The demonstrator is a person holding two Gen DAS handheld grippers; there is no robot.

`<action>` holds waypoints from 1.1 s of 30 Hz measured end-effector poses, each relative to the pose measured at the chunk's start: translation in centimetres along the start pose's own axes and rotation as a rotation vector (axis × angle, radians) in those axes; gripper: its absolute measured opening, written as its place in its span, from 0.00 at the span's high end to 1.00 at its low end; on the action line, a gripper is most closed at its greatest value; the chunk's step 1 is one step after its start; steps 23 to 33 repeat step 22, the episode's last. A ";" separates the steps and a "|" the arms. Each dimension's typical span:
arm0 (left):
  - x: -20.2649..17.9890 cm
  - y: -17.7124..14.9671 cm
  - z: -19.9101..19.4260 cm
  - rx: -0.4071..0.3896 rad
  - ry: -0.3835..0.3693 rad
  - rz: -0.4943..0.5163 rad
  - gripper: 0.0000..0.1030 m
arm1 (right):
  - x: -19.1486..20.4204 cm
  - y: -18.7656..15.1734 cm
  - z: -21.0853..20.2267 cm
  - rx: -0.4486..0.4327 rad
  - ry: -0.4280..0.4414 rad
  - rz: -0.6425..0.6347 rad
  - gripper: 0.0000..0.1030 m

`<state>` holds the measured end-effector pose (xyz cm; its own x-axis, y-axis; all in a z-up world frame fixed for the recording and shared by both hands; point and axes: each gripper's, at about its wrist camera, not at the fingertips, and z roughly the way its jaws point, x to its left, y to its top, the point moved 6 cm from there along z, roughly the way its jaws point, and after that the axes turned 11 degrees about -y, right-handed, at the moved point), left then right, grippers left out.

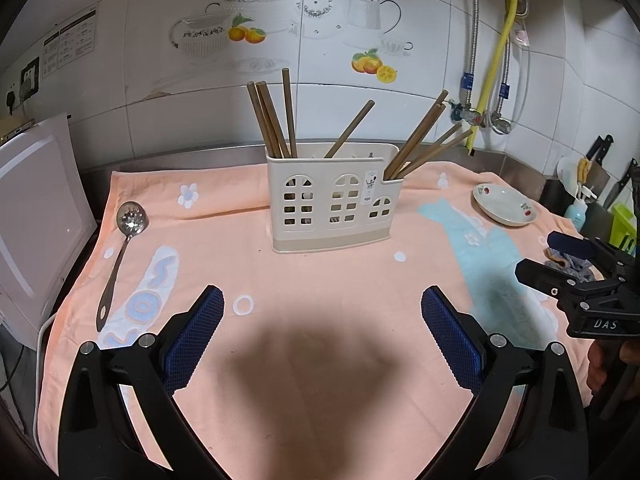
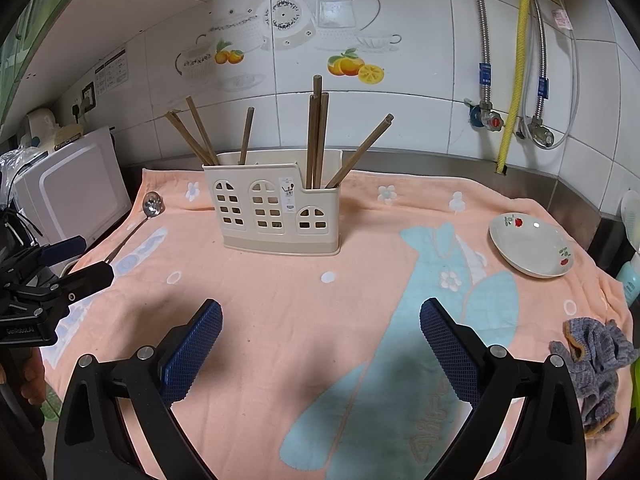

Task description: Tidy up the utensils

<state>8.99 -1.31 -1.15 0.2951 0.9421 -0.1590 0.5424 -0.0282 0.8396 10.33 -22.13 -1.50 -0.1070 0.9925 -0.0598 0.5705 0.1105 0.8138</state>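
With both the left gripper (image 1: 322, 336) and the right gripper (image 2: 320, 348) held wide apart and empty, the long shiny metal slotted spoon (image 1: 120, 256) could be dropped, or the cream plastic holder (image 1: 330, 196) of brown wooden chopsticks (image 1: 272, 120) could be tipped over.

**Both grippers held wide, nothing between them**

The left gripper (image 1: 322, 336) hangs low with its two blue-padded fingers (image 1: 200, 336) spread far apart and nothing held. The right gripper (image 2: 320, 348) sits beside it in the same pose, its pads (image 2: 450, 354) as far apart. Each shows at the edge of the other's wrist view, pointing inward with its fingers parted. A hand (image 2: 34, 376) grips the left one's handle from below.
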 end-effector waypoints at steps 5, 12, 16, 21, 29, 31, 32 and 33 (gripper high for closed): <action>0.0 0.0 0.1 -0.001 0.001 -0.001 0.05 | 0.1 0.0 0.1 0.001 0.000 0.001 0.07; 0.1 0.0 0.0 -0.009 0.004 -0.004 0.05 | 0.1 -0.1 0.2 0.002 0.002 0.005 0.07; 0.2 0.0 0.0 -0.011 -0.003 -0.008 0.05 | 0.0 -0.1 0.2 0.004 0.000 0.010 0.07; 0.4 -0.1 -0.1 -0.009 0.001 -0.010 0.05 | -0.1 -0.1 0.3 0.004 -0.001 0.008 0.07; 0.4 -0.1 0.0 -0.007 0.002 -0.013 0.05 | -0.1 -0.1 0.3 0.004 0.000 0.009 0.07; 0.4 -0.1 0.0 -0.007 0.002 -0.013 0.05 | -0.1 -0.1 0.3 0.004 0.000 0.009 0.07; 0.4 -0.1 0.0 -0.007 0.002 -0.013 0.05 | -0.1 -0.1 0.3 0.004 0.000 0.009 0.07; 0.4 -0.1 0.0 -0.007 0.002 -0.013 0.05 | -0.1 -0.1 0.3 0.004 0.000 0.009 0.07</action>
